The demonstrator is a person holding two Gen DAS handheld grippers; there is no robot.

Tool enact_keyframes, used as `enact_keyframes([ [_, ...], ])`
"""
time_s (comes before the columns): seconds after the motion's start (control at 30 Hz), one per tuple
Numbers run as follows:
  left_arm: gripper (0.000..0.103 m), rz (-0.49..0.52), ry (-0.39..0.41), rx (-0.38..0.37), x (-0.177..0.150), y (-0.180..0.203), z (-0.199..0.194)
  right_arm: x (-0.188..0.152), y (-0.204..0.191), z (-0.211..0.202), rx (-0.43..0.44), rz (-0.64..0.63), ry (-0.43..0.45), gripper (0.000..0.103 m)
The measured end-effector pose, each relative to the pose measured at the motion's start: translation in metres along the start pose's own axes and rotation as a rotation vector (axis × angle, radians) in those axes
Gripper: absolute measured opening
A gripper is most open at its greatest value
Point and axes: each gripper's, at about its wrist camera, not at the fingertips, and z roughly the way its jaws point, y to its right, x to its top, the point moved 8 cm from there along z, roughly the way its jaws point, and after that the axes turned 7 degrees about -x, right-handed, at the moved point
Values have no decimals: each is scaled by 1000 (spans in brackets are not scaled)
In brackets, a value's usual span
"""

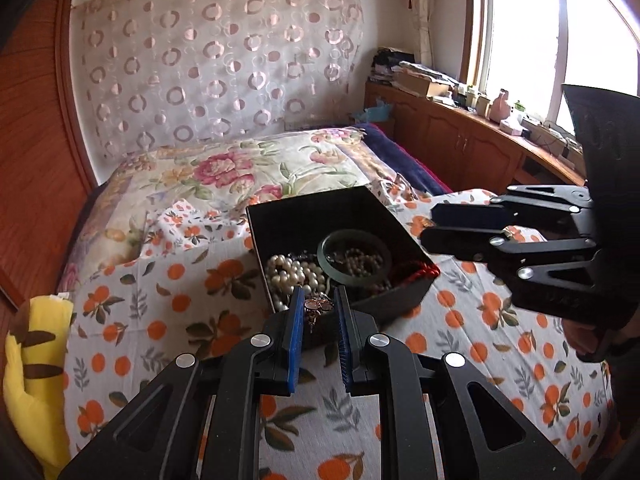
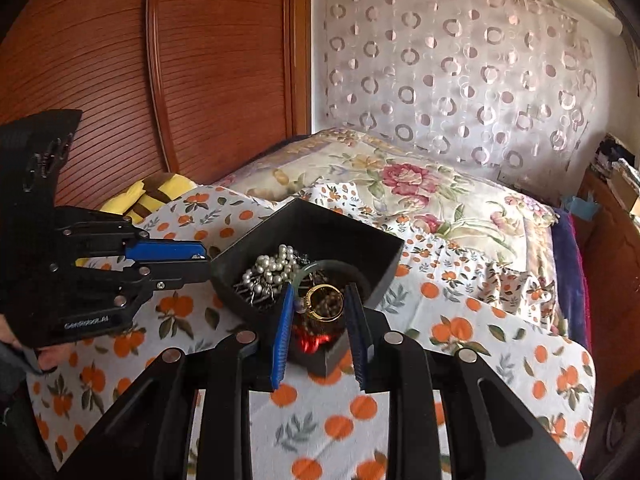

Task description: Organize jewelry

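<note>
Just beyond both grippers' tips, a black box [image 1: 320,216] of jewelry sits on the bed. The right gripper [image 2: 322,304] is clamped on a gold ring [image 2: 326,300]. The left gripper [image 1: 318,306], set narrower, pinches a small rose-gold piece [image 1: 316,307].

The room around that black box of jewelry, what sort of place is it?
Most likely a bedroom in a home. The black box sits on a bed with an orange-print sheet, a floral quilt lies behind it, and low wooden cabinets run under a window.
</note>
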Motion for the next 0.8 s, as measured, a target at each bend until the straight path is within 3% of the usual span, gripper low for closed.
enact_keyframes([
  [0.1,14,-10,-6,4,3,-5,7,2,2,8,6,12,-7,29],
  [0.17,14,-21,-8,3,4,-8,11,2,3,9,3,17,-5,40],
  [0.2,14,-23,-9,4,5,-9,12,2,3,9,5,23,-3,40],
  [0.63,15,-22,-1,17,23,-6,22,-15,19,-19,-42,74,13,40],
  [0.7,21,-22,4,22,23,-4,19,-19,20,-27,-55,86,18,40],
  [0.77,37,-23,12,27,22,-1,16,-23,22,-33,-65,96,23,40],
  [0.8,38,-21,16,28,22,1,14,-25,22,-36,-68,100,25,40],
])
